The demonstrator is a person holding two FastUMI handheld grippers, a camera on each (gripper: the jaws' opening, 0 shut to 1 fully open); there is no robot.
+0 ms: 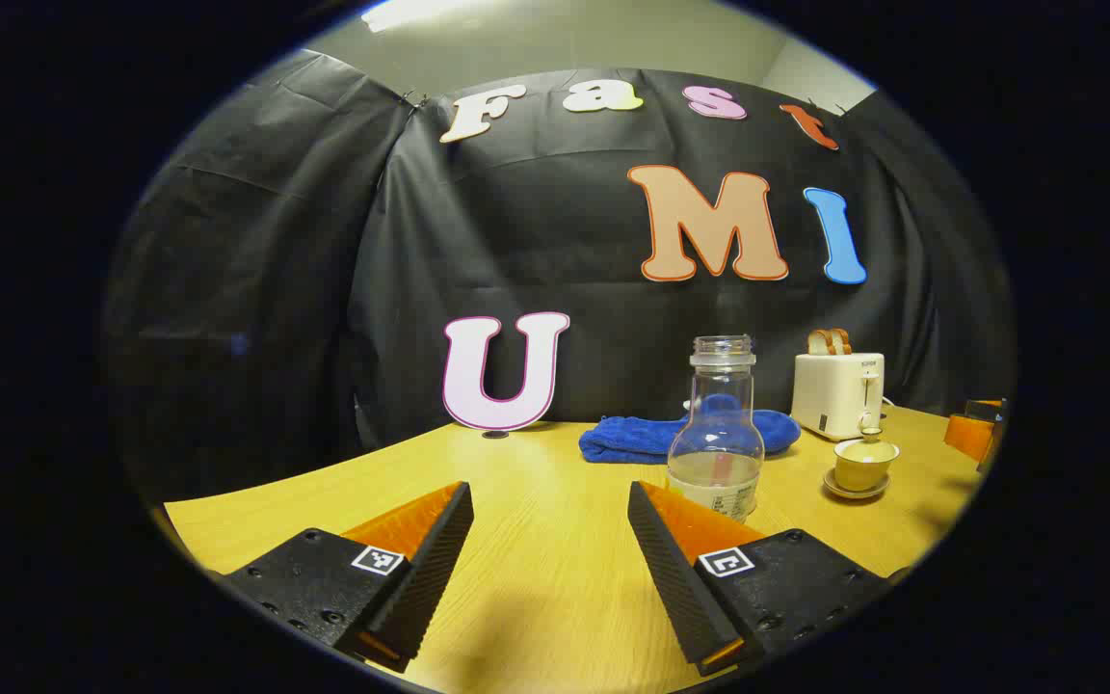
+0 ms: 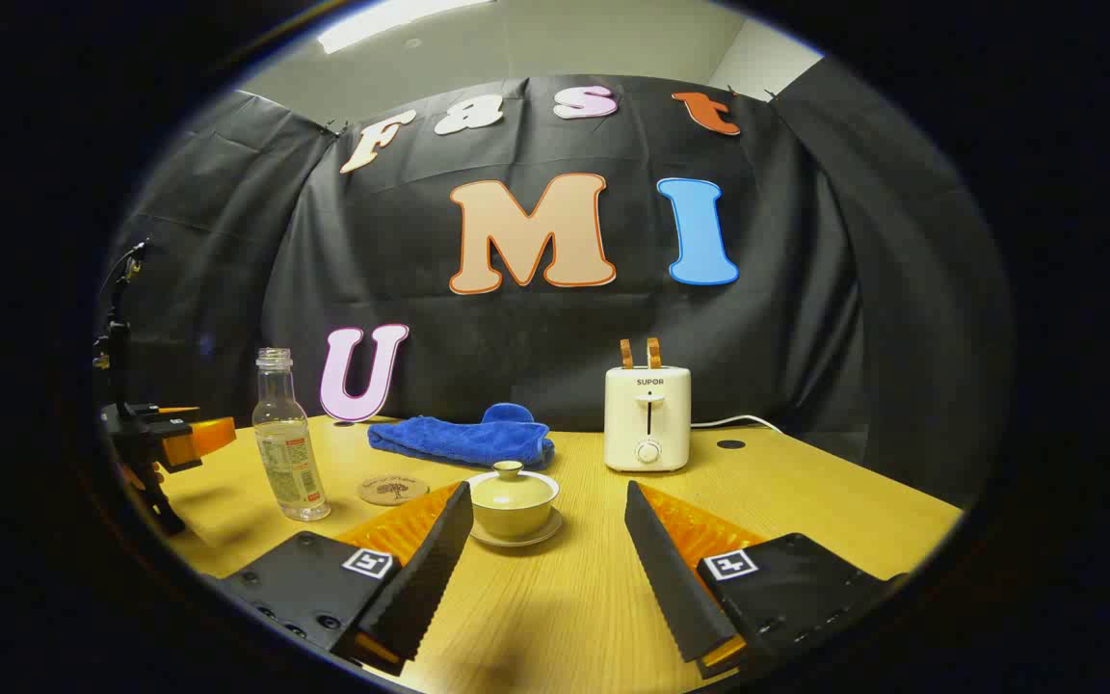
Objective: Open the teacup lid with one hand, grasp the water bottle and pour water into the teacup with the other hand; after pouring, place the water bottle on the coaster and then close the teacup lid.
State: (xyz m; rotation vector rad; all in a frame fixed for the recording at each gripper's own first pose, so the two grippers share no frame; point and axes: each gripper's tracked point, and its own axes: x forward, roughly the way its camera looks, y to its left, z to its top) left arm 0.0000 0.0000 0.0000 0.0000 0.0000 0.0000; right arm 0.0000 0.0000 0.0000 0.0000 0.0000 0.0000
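Observation:
A clear uncapped water bottle (image 1: pixel 717 434) stands upright on the wooden table (image 1: pixel 536 482), a little water in it, just beyond and right of my open left gripper (image 1: pixel 550 501). The yellow-green teacup (image 1: pixel 864 465) with its lid on rests on a saucer farther right. In the right gripper view the lidded teacup (image 2: pixel 514 503) sits just ahead of my open right gripper (image 2: pixel 548 501), slightly left of the gap. The bottle (image 2: pixel 287 439) stands at the left, with a round coaster (image 2: pixel 393 490) lying flat between bottle and cup. The left gripper (image 2: pixel 184 436) hovers at the far left.
A blue cloth (image 2: pixel 463 439) lies bunched at the back of the table. A cream toaster (image 2: pixel 648 416) holding two bread slices stands behind the cup, its cord trailing right. The other gripper's tip (image 1: pixel 974 434) shows at the table's right edge.

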